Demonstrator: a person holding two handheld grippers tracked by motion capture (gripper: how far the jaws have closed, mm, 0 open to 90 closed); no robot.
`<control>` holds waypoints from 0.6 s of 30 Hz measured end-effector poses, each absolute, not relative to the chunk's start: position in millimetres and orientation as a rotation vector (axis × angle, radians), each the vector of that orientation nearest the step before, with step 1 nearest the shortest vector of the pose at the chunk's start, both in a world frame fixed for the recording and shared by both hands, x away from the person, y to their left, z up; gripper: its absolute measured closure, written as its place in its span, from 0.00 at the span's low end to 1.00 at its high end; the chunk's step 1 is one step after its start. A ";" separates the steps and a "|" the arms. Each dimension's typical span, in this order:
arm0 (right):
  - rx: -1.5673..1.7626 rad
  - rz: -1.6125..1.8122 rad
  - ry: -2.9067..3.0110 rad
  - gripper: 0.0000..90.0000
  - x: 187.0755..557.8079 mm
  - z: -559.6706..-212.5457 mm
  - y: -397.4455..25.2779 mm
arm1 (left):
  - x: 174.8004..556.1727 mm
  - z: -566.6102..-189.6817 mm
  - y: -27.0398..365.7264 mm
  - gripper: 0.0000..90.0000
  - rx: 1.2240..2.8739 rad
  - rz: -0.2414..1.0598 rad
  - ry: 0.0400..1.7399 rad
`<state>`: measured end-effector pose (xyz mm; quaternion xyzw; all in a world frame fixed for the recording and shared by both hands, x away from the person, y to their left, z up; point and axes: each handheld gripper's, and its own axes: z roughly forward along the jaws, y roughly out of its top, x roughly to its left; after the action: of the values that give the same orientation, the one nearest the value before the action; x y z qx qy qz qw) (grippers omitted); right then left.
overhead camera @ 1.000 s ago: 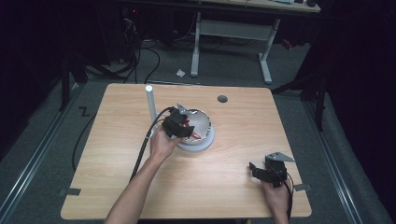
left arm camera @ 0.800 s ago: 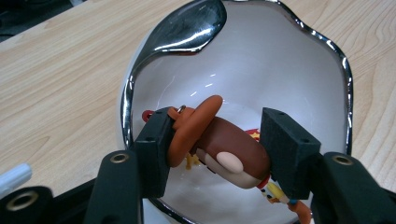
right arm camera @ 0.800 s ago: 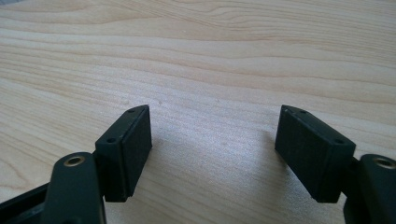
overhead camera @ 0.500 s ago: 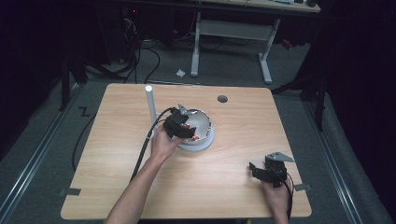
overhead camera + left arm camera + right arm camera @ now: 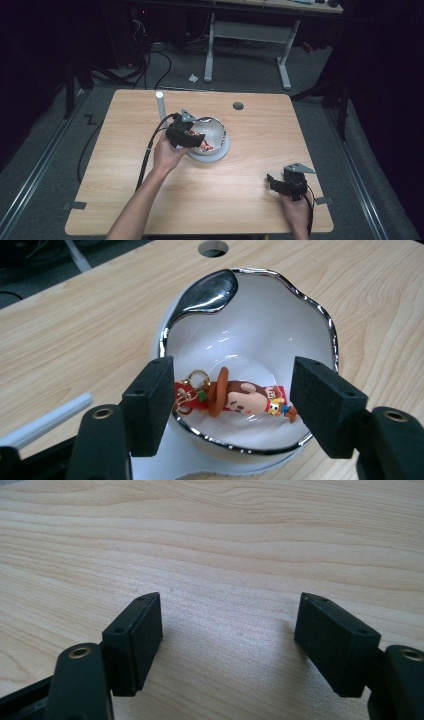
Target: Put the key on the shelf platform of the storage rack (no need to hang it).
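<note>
- Nearest the table's front edge, at the right: right gripper (image 5: 286, 184), black, two-jawed, held low over bare wood by a hand (image 5: 296, 212); jaws spread wide, nothing between them but wood grain in the right gripper view (image 5: 227, 640).
- Light wooden rectangular table (image 5: 240, 200), pale grain, bare around that gripper.
- Farther in, left of centre: left hand (image 5: 167, 154) on a bare forearm reaching from the bottom edge, carrying the black left gripper (image 5: 192, 141) with a black cable trailing back toward the left.
- Left gripper (image 5: 230, 405) poised at the near rim of a white ceramic bowl with a wavy silver rim (image 5: 216, 129); jaws wide apart, straddling the rim, gripping nothing.
- Inside that bowl (image 5: 280, 335), on its bottom near the front wall: small brown monkey figurine keychain with red parts and a gold ring (image 5: 235, 396), lying on its side between the two jaws but apart from both.
- Under the bowl: flat round white base (image 5: 212, 154), resting on the table.
- Beyond, toward the far left: upright white cylindrical post (image 5: 160, 104).
- Near the far edge: round dark hole in the tabletop (image 5: 238, 106).
</note>
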<state>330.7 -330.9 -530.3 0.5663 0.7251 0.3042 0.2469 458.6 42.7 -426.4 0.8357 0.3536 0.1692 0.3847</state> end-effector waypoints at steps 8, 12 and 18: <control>1.544 0.829 1.977 0.31 330.7 -530.3 -330.8 | 449.0 -417.3 61.3 0.38 2.090 0.439 0.904; 1.544 0.829 1.977 0.31 330.7 -530.3 -330.8 | 444.3 -411.4 69.2 0.38 2.059 0.432 0.909; 1.544 0.829 1.977 0.31 330.7 -530.3 -330.8 | 438.5 -405.0 81.2 0.38 2.038 0.427 0.916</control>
<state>330.7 -330.8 -530.3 0.5663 0.7251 0.3040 0.2472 438.5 81.2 -405.0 0.8131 0.3654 0.1705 0.4199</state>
